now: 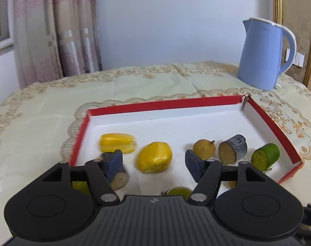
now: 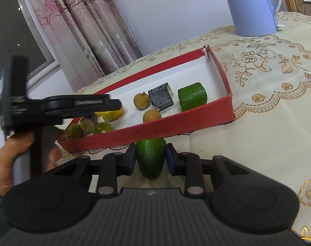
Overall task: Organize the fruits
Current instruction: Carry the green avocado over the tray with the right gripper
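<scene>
A red-rimmed white tray (image 1: 155,104) holds several fruits: a yellow starfruit piece (image 1: 117,142), a yellow mango (image 1: 154,157), a brown longan (image 1: 203,148), a dark sugarcane stub (image 1: 233,148) and a green cucumber piece (image 1: 265,156). My left gripper (image 1: 154,162) hangs open over the tray with the mango between its fingers, apart from them. My right gripper (image 2: 149,158) is shut on a green cucumber piece (image 2: 150,157) just outside the tray's near wall (image 2: 147,130). The left gripper (image 2: 63,106) also shows in the right wrist view, above the tray's left end.
A blue kettle (image 1: 261,54) stands behind the tray at the back right. An embroidered cream tablecloth (image 2: 268,106) covers the table. Curtains (image 1: 53,30) and a window hang at the back left. A second cucumber piece (image 2: 192,96) lies in the tray.
</scene>
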The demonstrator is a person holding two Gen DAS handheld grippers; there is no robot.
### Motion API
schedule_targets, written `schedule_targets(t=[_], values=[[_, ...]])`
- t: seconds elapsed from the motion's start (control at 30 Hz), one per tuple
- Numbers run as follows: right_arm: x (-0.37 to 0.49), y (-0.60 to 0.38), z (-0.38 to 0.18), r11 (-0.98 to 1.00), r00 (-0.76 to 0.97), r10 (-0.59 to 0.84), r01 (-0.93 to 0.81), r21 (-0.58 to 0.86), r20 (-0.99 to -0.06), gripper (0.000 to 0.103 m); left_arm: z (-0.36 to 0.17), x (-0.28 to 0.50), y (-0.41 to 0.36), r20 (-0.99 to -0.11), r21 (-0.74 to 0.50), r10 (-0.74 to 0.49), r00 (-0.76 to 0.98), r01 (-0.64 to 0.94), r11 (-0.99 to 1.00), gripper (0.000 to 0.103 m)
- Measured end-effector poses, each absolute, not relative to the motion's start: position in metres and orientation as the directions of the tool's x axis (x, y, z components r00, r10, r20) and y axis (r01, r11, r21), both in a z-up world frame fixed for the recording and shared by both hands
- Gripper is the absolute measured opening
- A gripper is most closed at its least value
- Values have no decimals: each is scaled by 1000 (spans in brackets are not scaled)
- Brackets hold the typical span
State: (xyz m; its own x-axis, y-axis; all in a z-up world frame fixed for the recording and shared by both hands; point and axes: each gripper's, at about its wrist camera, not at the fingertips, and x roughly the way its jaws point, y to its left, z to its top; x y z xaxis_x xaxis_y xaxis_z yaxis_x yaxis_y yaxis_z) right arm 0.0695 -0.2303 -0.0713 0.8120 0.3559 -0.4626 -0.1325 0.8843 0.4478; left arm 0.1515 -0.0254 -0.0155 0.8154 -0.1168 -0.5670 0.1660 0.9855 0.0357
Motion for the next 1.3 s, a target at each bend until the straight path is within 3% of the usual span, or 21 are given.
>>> schedule_targets(t=[0.13, 0.43, 0.5, 0.83, 1.3], values=[[70, -230, -72, 884, 812, 356, -133, 448, -462, 29, -10, 122, -10, -511, 59, -75, 856, 123, 991, 75], [69, -231, -72, 884, 815, 353, -130, 449, -459, 29, -27, 84, 32, -495, 46, 5, 869, 21, 999, 75], [69, -231, -72, 884, 816, 353, -130, 450, -458, 29, -29, 84, 39, -496, 17, -4, 868, 15, 1000, 80], [68, -231, -71, 890, 820, 341, -123, 440, -460, 29, -38, 86, 62, -517, -114, -54, 854, -6, 994, 87], [59, -216, -44, 936, 866, 280, -150, 319, -415, 29, -40, 86, 63, -527, -124, -54, 848, -13, 992, 92]])
